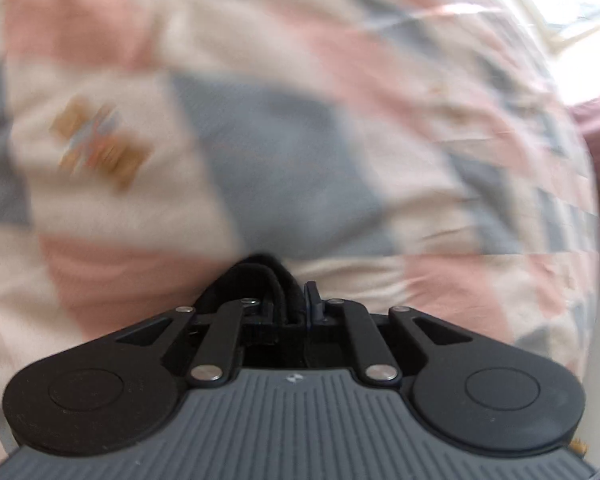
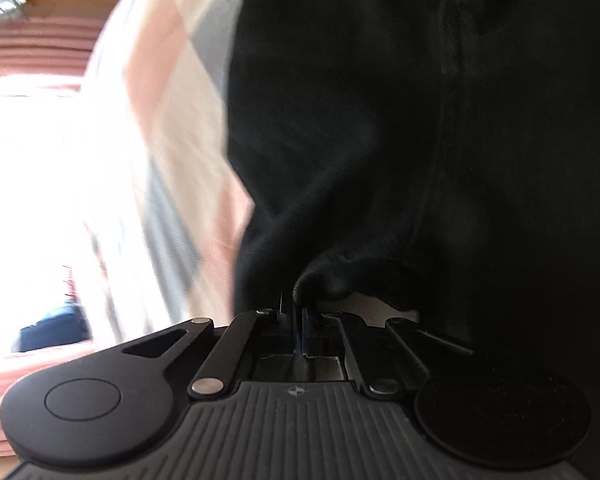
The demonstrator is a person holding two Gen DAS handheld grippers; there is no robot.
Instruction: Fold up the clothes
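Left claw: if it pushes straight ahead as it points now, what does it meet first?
Beyond the black garment it is pinching, likely the checked bedspread, at a grey-blue square. The frame is motion-blurred, so depth is unclear.

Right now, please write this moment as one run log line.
left gripper: shut on black garment | right gripper: shut on black garment | below: checked bedcover | both views blurred

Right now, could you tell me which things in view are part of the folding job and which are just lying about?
Part of the job:
- black garment, pinched by both grippers
- left gripper, shut on a bunched fold of it
- right gripper, shut on its edge

Just lying about:
- patchwork bedspread beneath
- pink curtain
- dark blue object, too blurred to identify
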